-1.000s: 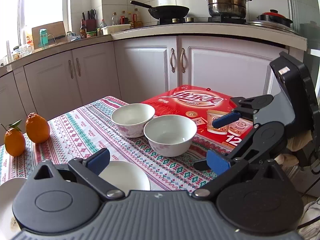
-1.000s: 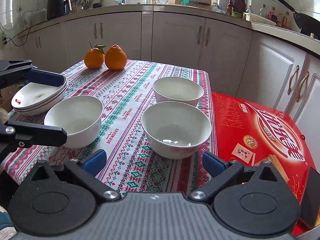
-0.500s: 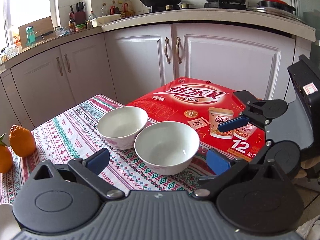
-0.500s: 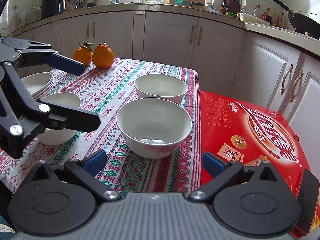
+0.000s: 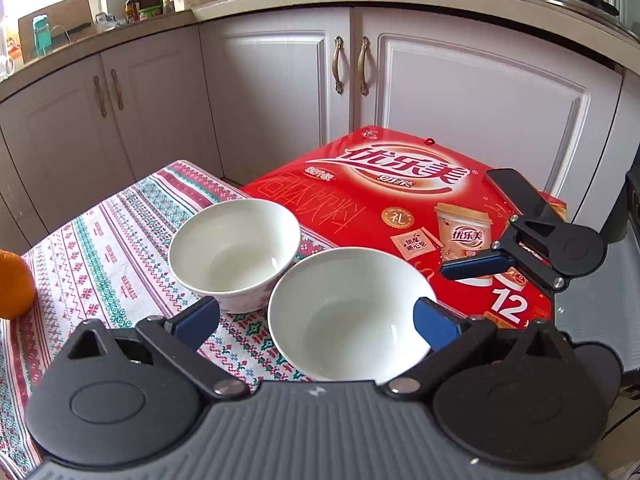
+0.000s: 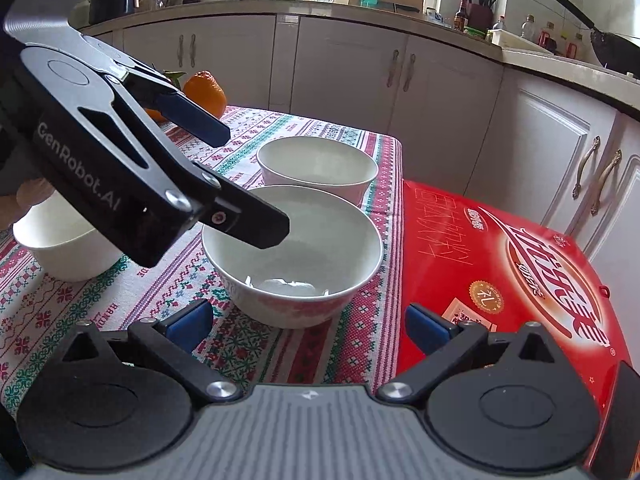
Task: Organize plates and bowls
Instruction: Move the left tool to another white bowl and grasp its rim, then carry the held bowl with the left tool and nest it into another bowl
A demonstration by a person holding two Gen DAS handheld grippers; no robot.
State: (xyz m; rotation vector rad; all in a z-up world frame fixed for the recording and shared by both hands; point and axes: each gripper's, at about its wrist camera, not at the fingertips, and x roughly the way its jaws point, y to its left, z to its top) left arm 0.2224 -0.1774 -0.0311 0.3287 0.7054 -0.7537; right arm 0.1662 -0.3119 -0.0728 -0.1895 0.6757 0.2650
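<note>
Three white bowls stand on the patterned tablecloth. The near bowl [image 5: 348, 312] [image 6: 296, 256] sits at the table's right edge, a second bowl [image 5: 234, 250] [image 6: 318, 170] just behind it, a third bowl [image 6: 60, 244] at the left. My left gripper [image 5: 316, 320] is open, its fingers on either side of the near bowl's rim; it also shows in the right wrist view [image 6: 256, 180], with one finger over that bowl. My right gripper [image 6: 308, 324] is open and empty, just in front of the near bowl; its fingers [image 5: 474, 268] show in the left wrist view.
A red drink carton [image 5: 408, 204] [image 6: 508, 264] lies right of the table, level with its edge. Oranges [image 6: 204, 90] [image 5: 14, 284] sit at the table's far end. White kitchen cabinets [image 5: 280, 84] stand behind. The tablecloth [image 6: 132, 304] covers the table.
My left gripper has moved forward and right, closing in on the near bowl until its fingers flank it. The right gripper has drawn closer to the same bowl. The plates have left view.
</note>
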